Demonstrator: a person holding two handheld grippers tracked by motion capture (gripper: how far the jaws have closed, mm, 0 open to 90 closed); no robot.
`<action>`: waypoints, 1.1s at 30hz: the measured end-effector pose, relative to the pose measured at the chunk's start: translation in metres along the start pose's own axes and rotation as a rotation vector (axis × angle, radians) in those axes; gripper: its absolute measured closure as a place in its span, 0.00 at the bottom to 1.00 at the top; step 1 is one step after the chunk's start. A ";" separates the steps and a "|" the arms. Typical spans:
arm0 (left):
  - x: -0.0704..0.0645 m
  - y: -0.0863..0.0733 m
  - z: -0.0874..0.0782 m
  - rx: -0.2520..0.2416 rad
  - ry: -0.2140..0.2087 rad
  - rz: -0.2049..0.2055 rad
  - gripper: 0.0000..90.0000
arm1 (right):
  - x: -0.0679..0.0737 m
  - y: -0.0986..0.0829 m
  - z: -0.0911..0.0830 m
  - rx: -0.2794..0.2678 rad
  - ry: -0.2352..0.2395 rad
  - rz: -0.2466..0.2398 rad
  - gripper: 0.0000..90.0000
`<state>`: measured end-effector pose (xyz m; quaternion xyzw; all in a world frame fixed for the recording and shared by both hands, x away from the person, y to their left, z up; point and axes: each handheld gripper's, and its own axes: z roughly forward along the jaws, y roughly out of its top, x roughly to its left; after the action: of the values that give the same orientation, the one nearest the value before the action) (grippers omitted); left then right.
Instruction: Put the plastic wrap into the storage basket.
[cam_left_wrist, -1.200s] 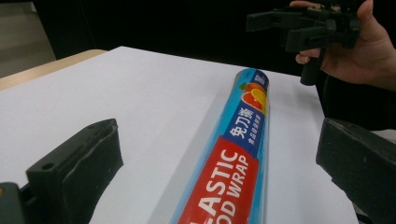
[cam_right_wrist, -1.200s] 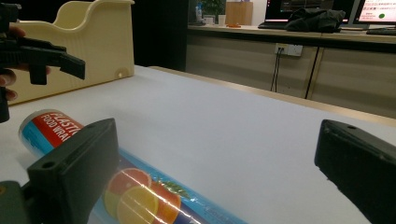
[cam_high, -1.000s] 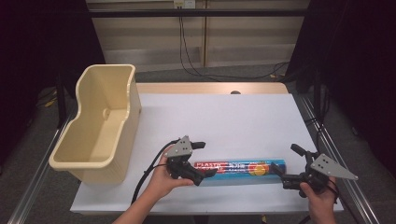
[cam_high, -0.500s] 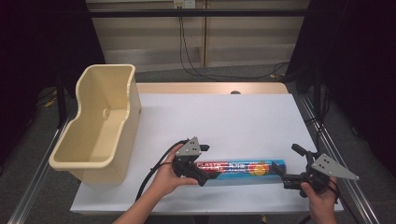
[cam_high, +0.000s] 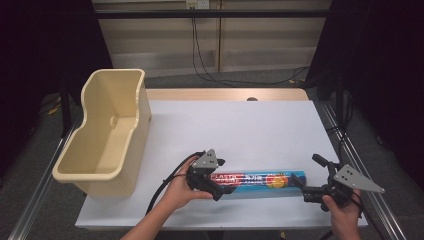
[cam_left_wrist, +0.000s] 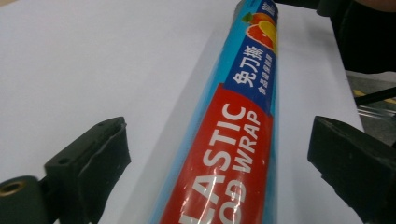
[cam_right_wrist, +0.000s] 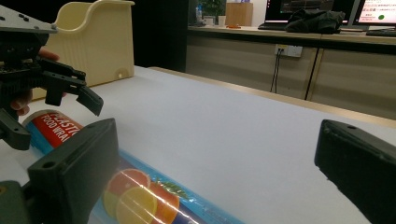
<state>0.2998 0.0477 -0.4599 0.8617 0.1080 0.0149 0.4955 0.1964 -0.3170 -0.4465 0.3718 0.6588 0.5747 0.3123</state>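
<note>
The left hand-held gripper has crept rightward along the near part of the white-topped table over the past second, so that its spread jaws now straddle the left end of the long blue and red box of plastic food wrap. In the left gripper view the box runs up between the two black jaws with a clear gap of table on each side, so this gripper is released and holds nothing yet. The right hand-held gripper has barely moved; it sits at the box's right end, near the table's right edge, also spread wide. In the right gripper view the orange-fruit end of the box lies low by one jaw rather than centred, and the left gripper shows farther off over the red end. The box has stayed flat on the table, lying left to right, untouched. The cream plastic bin stands well apart at the far left. This looks like the approach step nearly finished: the left side seems lined up to close, while the right probably needs to settle lower first.
</note>
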 end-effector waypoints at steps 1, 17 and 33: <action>0.000 0.000 0.000 0.000 0.000 0.000 0.07 | 0.000 0.000 0.000 0.000 0.000 0.000 0.00; 0.000 -0.004 0.009 0.101 -0.012 0.013 0.11 | -0.001 0.000 0.000 -0.001 -0.001 -0.001 0.00; 0.001 -0.006 0.010 0.170 -0.007 0.040 0.17 | 0.000 0.001 0.000 0.001 0.002 -0.003 0.00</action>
<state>0.3012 0.0422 -0.4708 0.9026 0.0900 0.0128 0.4207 0.1966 -0.3170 -0.4458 0.3706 0.6597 0.5743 0.3124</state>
